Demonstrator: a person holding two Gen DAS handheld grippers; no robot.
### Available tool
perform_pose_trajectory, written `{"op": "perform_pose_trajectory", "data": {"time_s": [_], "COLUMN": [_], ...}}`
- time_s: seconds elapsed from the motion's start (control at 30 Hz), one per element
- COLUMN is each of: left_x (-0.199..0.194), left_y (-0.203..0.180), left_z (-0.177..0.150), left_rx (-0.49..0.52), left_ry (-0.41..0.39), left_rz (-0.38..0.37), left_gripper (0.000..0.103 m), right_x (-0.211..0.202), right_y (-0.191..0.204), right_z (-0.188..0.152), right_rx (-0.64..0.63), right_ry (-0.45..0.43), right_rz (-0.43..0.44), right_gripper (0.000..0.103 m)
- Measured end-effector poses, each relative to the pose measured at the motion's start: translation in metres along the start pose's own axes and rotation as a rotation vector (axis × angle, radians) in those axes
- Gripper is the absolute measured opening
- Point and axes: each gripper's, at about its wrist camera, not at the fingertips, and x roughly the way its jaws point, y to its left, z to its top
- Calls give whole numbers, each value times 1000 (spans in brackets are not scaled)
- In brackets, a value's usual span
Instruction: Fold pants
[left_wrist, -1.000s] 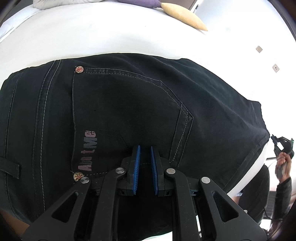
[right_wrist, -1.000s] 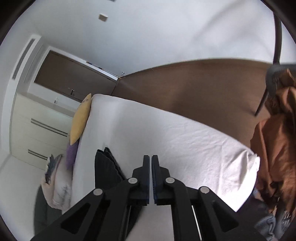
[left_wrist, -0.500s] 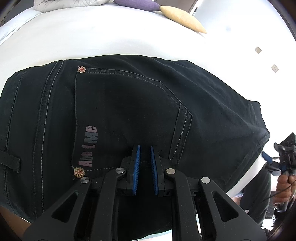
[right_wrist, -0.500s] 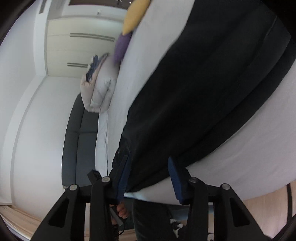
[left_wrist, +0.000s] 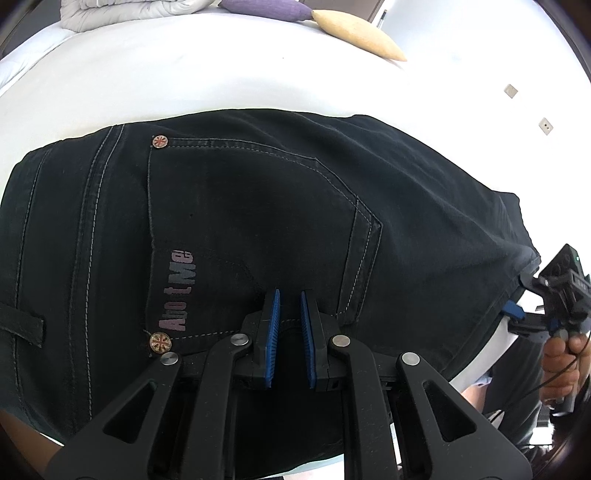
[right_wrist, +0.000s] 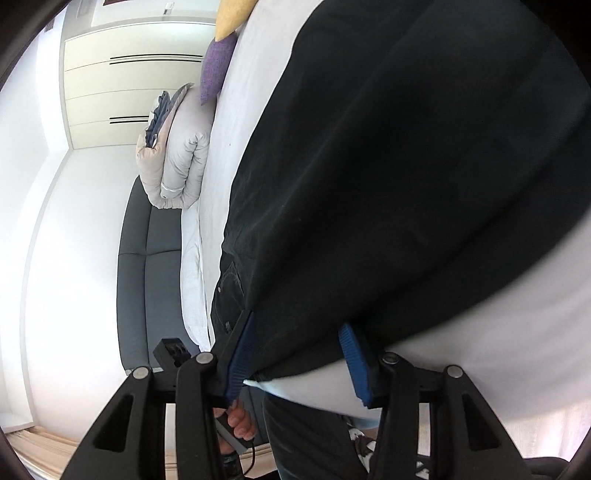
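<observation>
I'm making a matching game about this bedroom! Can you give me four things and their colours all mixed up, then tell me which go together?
Things:
1. pants
2. bed sheet
3. long pillow
4. gripper pads

Colours:
a. blue
b. yellow
c. black
d. white

Pairs: 1-c, 2-d, 3-b, 4-a

Black pants (left_wrist: 258, 221) lie folded flat on the white bed (left_wrist: 184, 74), back pocket up. Left gripper (left_wrist: 290, 306) over the pocket, jaws nearly closed, nothing clearly pinched. Right gripper (left_wrist: 517, 295) at the pants' right end near the bed's edge, jaws apart. Yellow cushion (left_wrist: 358, 33) at the far edge.
</observation>
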Motion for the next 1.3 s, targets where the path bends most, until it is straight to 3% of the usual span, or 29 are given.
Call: {"op": "perform_pose_trajectory", "data": {"time_s": [0.03,0.1,0.13,0.33,0.57,0.63,0.7,0.8,0.83,0.87,0.93,0.97,1.07,1.17,1.3], "left_x": [0,1,2,-1,-8,-14,-25,-22,-15,-2,18,25,23,20,22], "left_y": [-1,-3,-5,-16,-31,-44,-65,-96,-103,-111,-119,-122,-122,-120,-122], "left_z": [0,2,2,-2,-10,-8,-6,5,6,5,-2,-9,-20,-28,-28], "left_rx": [4,10,16,112,142,156,168,194,205,223,248,258,244,239,233], "left_ry": [2,6,10,39,10,-19,-77,-114,-99,-71,-13,3,-15,-12,-16], "left_rz": [2,6,9,58,124,156,111,31,25,21,27,41,33,22,17], "left_gripper": [12,12,12,11,12,12,12,12,12,12,12,12,11,11,12], "right_x": [7,17,19,12,14,13,3,-26,-37,-45,-59,-63,-70,-70,-68], "right_y": [3,5,4,-4,-7,-12,-13,-12,-15,-18,-31,-37,-57,-53,-54], "right_z": [3,4,3,-8,-11,-8,-2,11,17,22,31,32,30,22,25], "right_rx": [-16,-40,-44,-72,-70,-35,-5,9,20,31,68,80,130,94,96], "right_ry": [8,32,34,28,30,30,3,-126,-170,-189,-219,-225,-232,-249,-226], "right_rz": [-5,-37,-59,-73,-59,-19,23,60,52,53,27,-2,5,-19,14], "right_gripper": [41,6,5,2,1,6,25,49,49,49,30,4,0,0,0]}}
